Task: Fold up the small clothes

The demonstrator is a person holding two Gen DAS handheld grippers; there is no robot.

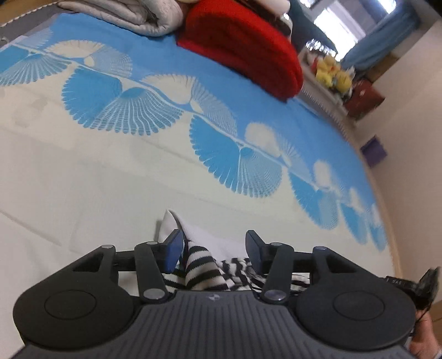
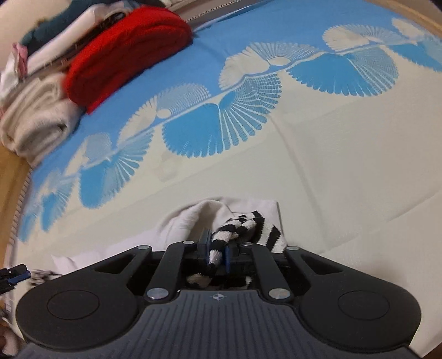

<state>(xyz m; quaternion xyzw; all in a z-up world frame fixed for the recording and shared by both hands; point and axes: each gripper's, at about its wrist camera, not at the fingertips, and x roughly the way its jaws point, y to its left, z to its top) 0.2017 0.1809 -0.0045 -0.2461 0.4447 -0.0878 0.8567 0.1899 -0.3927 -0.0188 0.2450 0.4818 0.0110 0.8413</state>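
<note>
The striped garment (image 2: pixel 248 229) looks light, limp knit; right gripper (image 2: pixel 216 258) pinches a bunched fold, left gripper (image 1: pixel 214 250) spread around it; hems grip best.

One black-and-white striped garment (image 2: pixel 248 229), one white garment (image 2: pixel 190 221) beside it. Two grippers: left gripper (image 1: pixel 212 245), right gripper (image 2: pixel 216 252). One red folded blanket (image 1: pixel 243 47), one grey folded blanket (image 1: pixel 132 13), one blue-and-white patterned bedspread (image 1: pixel 110 154).
</note>
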